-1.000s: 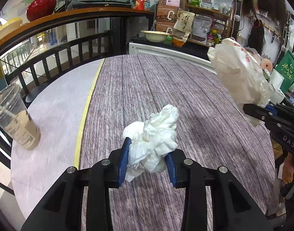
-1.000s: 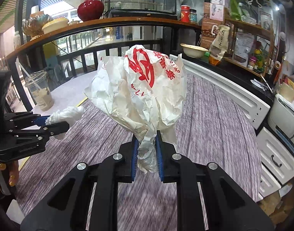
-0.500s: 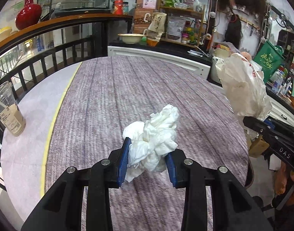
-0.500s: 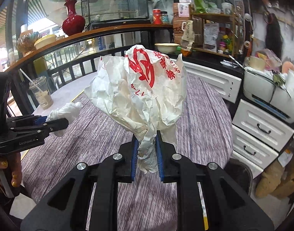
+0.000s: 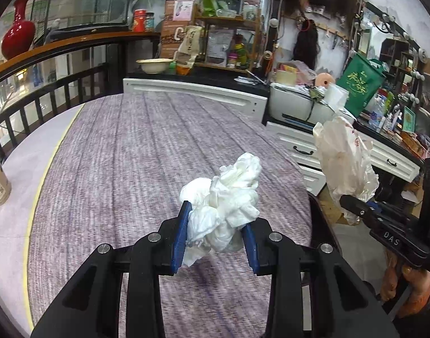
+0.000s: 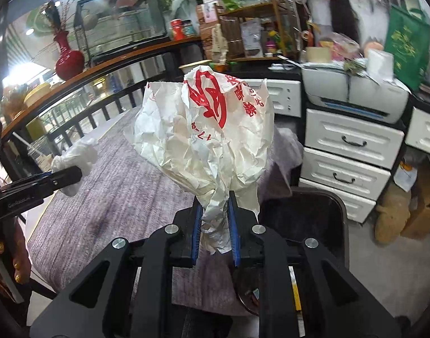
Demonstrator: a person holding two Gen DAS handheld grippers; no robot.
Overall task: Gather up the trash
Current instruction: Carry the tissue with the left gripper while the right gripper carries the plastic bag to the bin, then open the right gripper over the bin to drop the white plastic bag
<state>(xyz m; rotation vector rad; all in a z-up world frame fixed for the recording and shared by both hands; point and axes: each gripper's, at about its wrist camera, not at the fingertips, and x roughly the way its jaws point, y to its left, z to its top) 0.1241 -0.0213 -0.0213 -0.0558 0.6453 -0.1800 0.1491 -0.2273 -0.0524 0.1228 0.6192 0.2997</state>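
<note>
Right wrist view: right hand-held gripper pinches the crumpled wrapper beyond the bench's right edge, above the dark bin; left hand-held gripper clamps the tissue wad. Centre each over the bin before releasing.

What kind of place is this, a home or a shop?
Probably a small shop or stall on a mall balcony, though I can't be sure. A cluttered wooden shelf of packaged goods stands behind a black counter, a white printer sits on white drawers, and a black balcony railing overlooks a bright concourse.
</note>
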